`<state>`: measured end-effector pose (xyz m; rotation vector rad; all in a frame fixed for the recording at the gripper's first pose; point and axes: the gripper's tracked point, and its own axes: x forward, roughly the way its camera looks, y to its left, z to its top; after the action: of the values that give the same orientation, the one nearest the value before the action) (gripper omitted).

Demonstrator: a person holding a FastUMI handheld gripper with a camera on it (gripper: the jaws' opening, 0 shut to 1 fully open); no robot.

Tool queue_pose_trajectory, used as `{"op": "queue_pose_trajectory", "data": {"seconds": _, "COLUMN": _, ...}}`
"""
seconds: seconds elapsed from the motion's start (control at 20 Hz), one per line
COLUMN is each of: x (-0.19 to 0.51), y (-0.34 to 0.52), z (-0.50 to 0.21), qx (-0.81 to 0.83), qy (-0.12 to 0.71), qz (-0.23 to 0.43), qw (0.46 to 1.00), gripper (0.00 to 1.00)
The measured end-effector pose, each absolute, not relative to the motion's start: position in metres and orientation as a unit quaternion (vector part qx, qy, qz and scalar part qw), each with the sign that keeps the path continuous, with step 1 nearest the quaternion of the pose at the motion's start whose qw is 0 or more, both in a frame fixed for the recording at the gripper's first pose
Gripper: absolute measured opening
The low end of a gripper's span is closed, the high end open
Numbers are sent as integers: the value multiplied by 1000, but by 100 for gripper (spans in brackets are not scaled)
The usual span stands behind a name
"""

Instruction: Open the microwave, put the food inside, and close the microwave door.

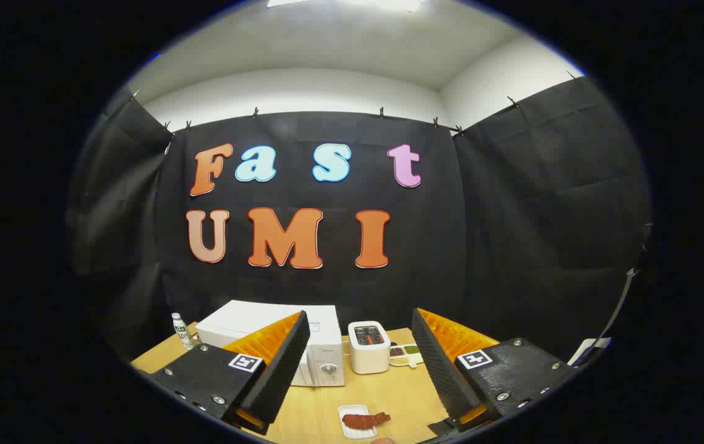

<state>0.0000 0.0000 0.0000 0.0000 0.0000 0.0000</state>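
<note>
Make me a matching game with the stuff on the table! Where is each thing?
Things:
1. microwave
2. toaster
3. food on a small white tray
4. bottle

Places:
A. between the open gripper's fingers, nearest them
B. far side of the table, beside the microwave's knob side
C. near the table's corner, on the microwave's other side
D. partly hidden behind one finger, door shut

Pairs: 1-D, 2-B, 3-A, 4-C

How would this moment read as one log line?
tool: open, holding nothing | microwave: door shut | food: on plate, on table | stage: start
</note>
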Motion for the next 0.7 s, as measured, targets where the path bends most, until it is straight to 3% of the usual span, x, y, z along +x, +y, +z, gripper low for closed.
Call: {"op": "queue_pose_trajectory", "data": {"seconds": 0.7, "x": 5, "y": 24, "z": -18, "qx": 0, "qy": 10, "qz": 11, "qw": 1000, "gripper": 99}}
